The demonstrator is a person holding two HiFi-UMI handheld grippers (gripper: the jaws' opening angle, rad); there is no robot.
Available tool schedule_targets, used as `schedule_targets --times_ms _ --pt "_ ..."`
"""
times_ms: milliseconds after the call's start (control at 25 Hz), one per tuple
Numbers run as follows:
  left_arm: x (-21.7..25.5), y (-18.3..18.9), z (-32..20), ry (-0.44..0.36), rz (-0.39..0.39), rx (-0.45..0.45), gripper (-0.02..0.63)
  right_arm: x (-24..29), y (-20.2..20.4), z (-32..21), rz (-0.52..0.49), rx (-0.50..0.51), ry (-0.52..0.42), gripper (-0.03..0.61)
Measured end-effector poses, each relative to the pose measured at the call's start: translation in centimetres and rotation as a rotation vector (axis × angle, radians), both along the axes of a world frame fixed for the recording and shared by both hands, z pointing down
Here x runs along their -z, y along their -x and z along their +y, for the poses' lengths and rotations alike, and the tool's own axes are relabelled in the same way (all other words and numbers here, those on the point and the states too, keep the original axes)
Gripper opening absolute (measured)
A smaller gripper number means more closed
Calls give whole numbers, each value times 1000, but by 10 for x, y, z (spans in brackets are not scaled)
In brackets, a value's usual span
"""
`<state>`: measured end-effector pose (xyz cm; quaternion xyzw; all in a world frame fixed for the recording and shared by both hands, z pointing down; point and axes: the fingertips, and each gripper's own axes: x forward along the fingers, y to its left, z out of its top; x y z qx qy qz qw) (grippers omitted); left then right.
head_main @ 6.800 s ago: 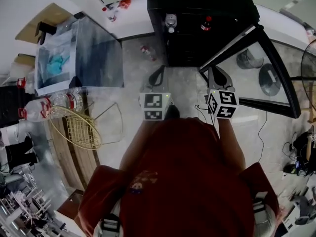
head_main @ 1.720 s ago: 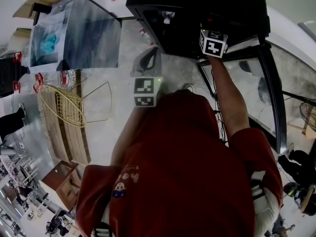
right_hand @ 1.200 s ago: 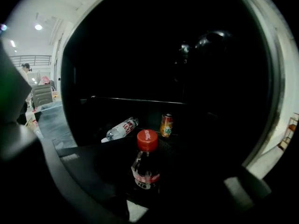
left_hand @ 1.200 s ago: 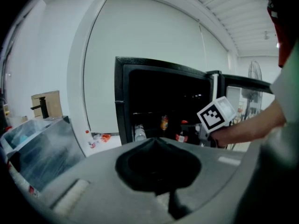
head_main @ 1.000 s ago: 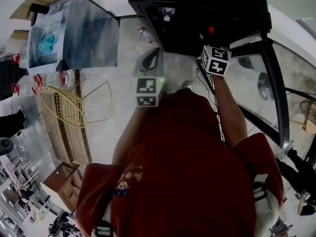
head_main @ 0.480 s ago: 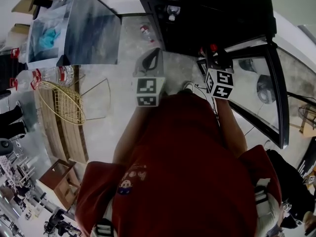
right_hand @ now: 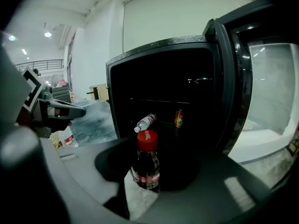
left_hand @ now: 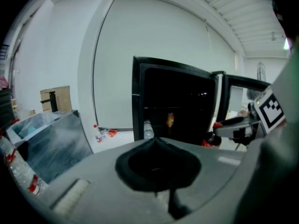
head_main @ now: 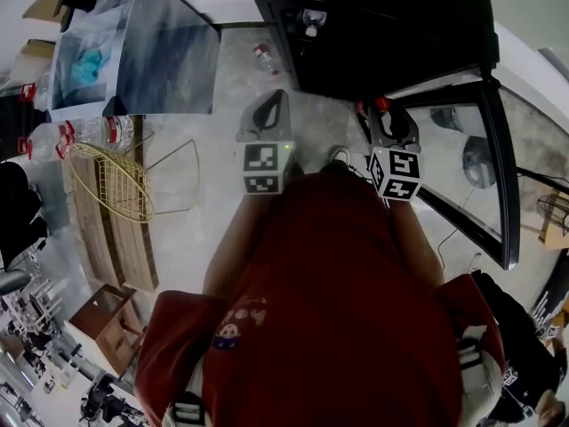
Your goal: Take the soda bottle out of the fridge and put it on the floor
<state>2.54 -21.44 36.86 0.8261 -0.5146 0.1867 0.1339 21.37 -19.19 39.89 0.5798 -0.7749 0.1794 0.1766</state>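
Soda bottle (right_hand: 145,164) in right claw (head_main: 388,116); fridge (right_hand: 154,45) holds water bottle (right_hand: 146,122), maybe juice (right_hand: 178,118).

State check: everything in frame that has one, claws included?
fridge door: open.
soda bottle: upright, capped, out of the fridge.
right claw: shut on the soda bottle.
left claw: shut, empty.
water bottle: on its side inside the fridge.
orange bottle: upright inside the fridge.

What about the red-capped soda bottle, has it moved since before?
Yes. The soda bottle has left the fridge shelf. It has come down the picture toward the person, held in the right gripper, just outside the fridge's open front.
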Motion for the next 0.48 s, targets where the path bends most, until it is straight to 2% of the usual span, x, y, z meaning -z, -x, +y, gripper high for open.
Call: schedule_targets --times_ms 480 --pt "-6 -10 10 12 -34 48 0 -13 -7 2 -3 68 16 133"
